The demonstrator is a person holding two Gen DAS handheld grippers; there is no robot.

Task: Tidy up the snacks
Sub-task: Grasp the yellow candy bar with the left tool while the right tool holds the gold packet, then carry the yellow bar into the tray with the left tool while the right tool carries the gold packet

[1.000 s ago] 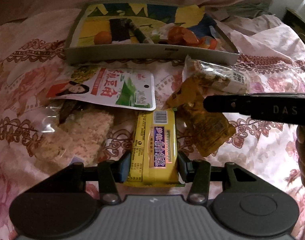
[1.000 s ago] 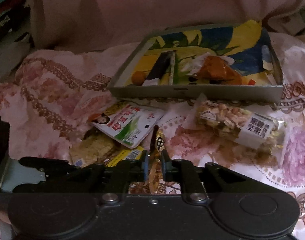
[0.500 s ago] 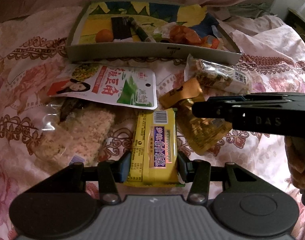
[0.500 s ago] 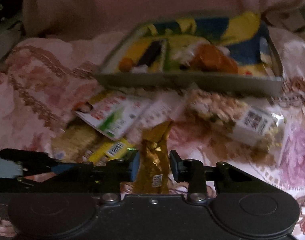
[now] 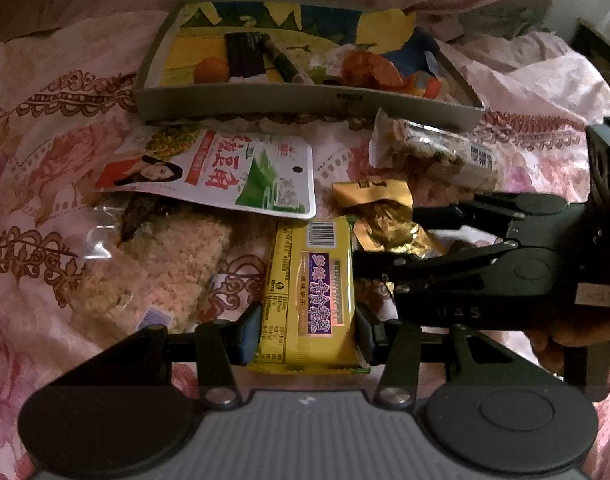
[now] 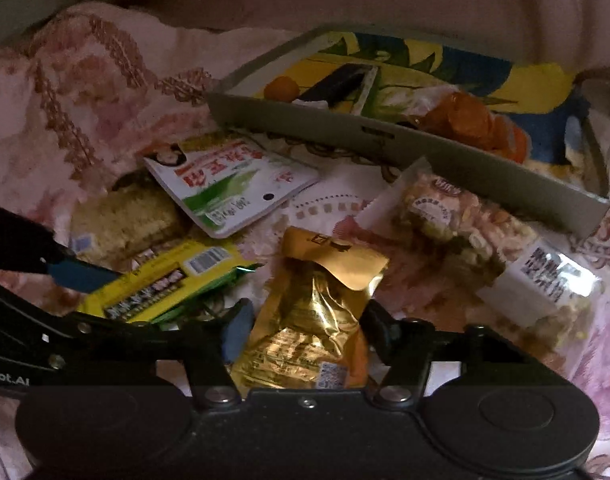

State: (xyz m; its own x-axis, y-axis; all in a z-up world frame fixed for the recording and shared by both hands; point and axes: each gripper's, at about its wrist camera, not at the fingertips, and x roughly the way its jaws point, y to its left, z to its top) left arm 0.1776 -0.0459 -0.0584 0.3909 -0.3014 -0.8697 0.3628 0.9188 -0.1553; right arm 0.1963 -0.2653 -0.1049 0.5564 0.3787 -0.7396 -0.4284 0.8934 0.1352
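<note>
Both views are dim and warm-toned, with grainy shadows. Fisheye curvature bends the edges and blackens the corners. The right wrist view is softer, slightly blurred. Glare glints off the gold foil packet (image 6: 317, 320).

The right tongs (image 6: 301, 330) straddle a gold packet (image 6: 317, 320) on the bedspread (image 6: 85, 92). A yellow bar (image 6: 165, 280) lies beside it.

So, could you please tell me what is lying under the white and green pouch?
A dark item in a clear wrapper pokes out beneath the white and green pouch, beside the rice cracker pack. Anything further beneath is covered.
</note>
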